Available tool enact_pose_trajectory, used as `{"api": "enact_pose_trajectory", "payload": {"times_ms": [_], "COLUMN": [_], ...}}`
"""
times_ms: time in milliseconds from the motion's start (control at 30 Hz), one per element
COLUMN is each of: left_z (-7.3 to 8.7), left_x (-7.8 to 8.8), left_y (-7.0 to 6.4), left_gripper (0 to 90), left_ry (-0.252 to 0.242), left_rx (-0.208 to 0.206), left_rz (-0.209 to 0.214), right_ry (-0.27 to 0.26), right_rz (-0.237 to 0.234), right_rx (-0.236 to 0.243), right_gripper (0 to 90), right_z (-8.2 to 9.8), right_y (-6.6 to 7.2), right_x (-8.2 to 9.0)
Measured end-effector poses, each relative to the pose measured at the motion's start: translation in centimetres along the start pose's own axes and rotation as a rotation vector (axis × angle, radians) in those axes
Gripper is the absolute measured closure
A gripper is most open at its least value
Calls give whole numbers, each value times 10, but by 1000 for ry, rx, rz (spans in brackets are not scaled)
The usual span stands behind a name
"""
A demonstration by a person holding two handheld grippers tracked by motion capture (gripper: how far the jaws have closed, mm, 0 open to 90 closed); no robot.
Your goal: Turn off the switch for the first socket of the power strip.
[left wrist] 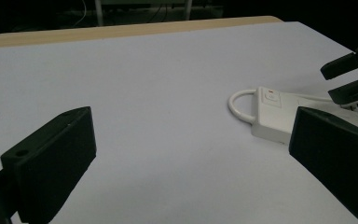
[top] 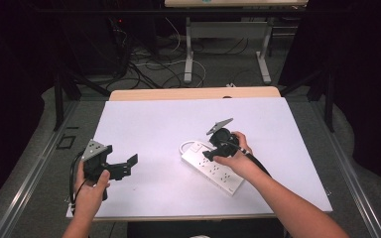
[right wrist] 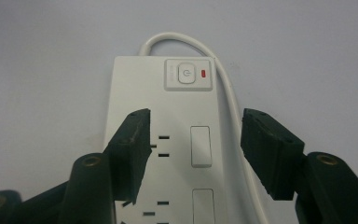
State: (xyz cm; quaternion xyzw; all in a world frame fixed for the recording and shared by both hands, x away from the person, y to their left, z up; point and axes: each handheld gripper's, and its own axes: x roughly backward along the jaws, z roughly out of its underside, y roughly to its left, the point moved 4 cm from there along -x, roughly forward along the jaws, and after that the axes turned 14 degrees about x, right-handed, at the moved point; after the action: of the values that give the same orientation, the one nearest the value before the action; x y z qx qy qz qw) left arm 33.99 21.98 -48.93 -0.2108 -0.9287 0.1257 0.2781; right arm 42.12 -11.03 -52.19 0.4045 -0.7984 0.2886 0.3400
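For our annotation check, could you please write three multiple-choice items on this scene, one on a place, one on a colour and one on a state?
1. Where is the right gripper?
A. over the power strip
B. off the table
C. beside the left gripper

2. What colour is the small light beside the strip's power button?
A. green
B. red
C. blue

3. How do the left gripper's jaws stand?
A. shut on the cord
B. shut on nothing
C. open, holding nothing

Answers: 1 A, the right gripper view shows the strip's sockets between its jaws. 2 B, the right gripper view shows it red. 3 C, the left gripper view shows bare table between them.
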Motion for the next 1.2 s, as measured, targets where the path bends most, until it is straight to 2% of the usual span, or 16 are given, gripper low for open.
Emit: {"api": "enact_pose_trajectory", "payload": {"times_ms": [33,133,167,200,333,600,633,700,733,800,833,867,1033,1200], "left_z": [0,0,0,0,0,0,0,0,0,0,0,0,0,0], "left_x": [0,0,0,0,0,0,0,0,0,0,0,0,0,0], "left_y": [0,0,0,0,0,0,0,0,0,0,0,0,0,0], "left_gripper": [4,4,4,4,4,4,4,4,4,4,4,4,4,4], "left_ry": [0,0,0,-1,0,1,1,2,1,3,3,2,4,4], "left_rx": [-1,-2,-2,-2,-2,-3,-3,-3,-3,-2,-2,-2,-2,-4], "left_rz": [0,-1,-1,0,0,0,1,1,1,1,1,1,3,2], "right_ry": [7,3,7,20,24,42,57,45,70,81,68,85,105,124], "right_rz": [0,5,5,-7,-5,-9,-12,-10,-15,-23,-21,-26,-33,-31], "right_rx": [-18,-17,-33,-25,-31,-1,-12,-2,-15,-17,-9,-14,-11,-17], "right_gripper": [450,490,516,537,587,768,782,796,825,846,855,861,897,900], "right_z": [0,-1,-1,0,-1,1,1,1,2,3,3,4,6,8], "right_y": [1,-1,0,-1,0,-1,-1,-2,-1,-2,-2,-2,-3,-3], "right_x": [0,-3,-4,-5,-7,-14,-13,-15,-15,-16,-18,-17,-18,-18]}}
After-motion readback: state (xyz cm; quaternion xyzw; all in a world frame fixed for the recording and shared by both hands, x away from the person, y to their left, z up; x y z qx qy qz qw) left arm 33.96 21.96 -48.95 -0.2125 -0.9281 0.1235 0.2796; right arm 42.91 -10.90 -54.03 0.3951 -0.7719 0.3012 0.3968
